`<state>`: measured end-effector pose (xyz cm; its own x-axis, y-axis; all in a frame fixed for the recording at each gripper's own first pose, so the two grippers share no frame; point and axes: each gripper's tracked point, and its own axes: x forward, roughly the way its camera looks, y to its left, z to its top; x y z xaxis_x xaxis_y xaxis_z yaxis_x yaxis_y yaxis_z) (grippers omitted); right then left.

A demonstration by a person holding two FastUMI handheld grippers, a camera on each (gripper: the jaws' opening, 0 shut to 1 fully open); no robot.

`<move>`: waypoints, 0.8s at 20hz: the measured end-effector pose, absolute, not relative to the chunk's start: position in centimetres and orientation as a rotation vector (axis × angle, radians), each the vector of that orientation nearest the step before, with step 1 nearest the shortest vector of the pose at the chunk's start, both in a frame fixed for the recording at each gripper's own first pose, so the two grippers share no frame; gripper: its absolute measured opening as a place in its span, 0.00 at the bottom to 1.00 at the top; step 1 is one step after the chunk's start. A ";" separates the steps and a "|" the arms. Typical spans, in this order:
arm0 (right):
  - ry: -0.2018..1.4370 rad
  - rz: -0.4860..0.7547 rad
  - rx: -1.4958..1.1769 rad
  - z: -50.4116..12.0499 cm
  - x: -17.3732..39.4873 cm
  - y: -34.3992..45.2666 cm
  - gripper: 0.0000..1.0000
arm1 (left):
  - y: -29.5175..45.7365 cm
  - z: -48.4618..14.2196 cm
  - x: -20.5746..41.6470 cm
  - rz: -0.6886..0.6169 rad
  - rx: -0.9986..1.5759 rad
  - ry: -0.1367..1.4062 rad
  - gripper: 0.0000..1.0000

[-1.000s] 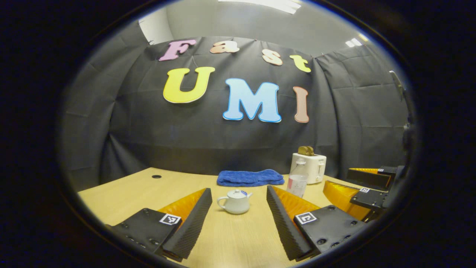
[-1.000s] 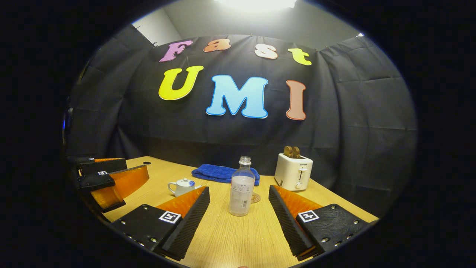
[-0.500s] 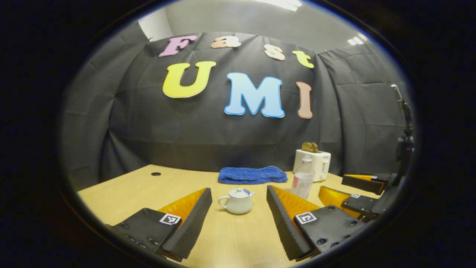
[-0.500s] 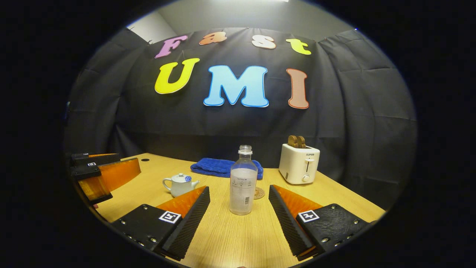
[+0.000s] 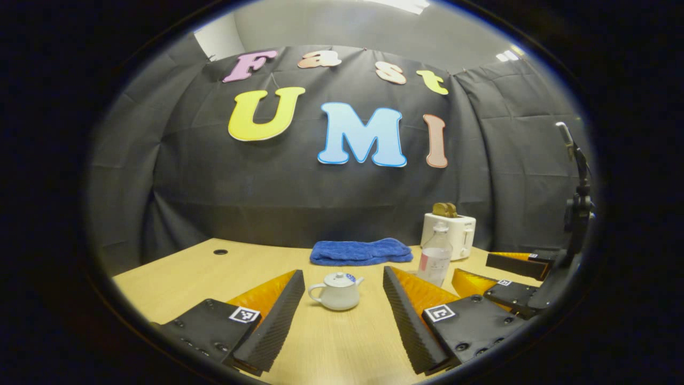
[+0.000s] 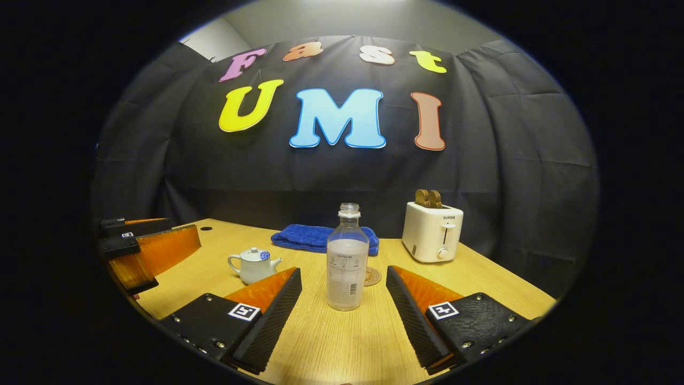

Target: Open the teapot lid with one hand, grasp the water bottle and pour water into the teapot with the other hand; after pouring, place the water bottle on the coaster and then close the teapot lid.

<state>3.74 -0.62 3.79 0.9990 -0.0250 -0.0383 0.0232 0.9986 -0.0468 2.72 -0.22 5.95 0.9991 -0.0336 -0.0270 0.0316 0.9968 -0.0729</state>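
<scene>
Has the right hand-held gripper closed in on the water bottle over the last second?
Yes. In the right gripper view the water bottle now looms larger between the open right hand-held gripper, while it stands unmoved before the coaster.

**Camera setup: two low forward views, side by side**

Left gripper view sits low over the table [image 5: 176, 272], facing the back wall, teapot [image 5: 336, 291] close ahead. Right gripper view is alongside, same heading, water bottle [image 6: 347, 258] close ahead. Both share teapot, bottle, blue towel [image 6: 315, 238], toaster [image 6: 432, 231]; each catches the other gripper at its edge.
</scene>
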 end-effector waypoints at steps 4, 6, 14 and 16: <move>0.017 -0.023 -0.041 4.5 3.7 -0.6 0.99 | 0.0 5.8 2.7 -0.034 -0.055 0.028 0.96; 0.010 -0.007 -0.035 5.0 3.5 -0.2 0.99 | 0.2 5.8 2.5 -0.033 -0.055 0.025 0.96; -0.041 -0.025 -0.115 7.7 3.7 0.0 0.99 | 1.4 6.0 2.4 -0.026 -0.091 0.031 0.96; -0.048 -0.033 -0.122 7.9 3.9 -0.1 0.98 | 1.3 6.3 2.3 -0.031 -0.087 0.026 0.96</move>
<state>3.88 -0.09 7.91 0.9983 -0.0300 0.0498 0.0359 0.9920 -0.1208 2.32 1.31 6.31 0.9992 -0.0317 -0.0247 0.0294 0.9958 -0.0870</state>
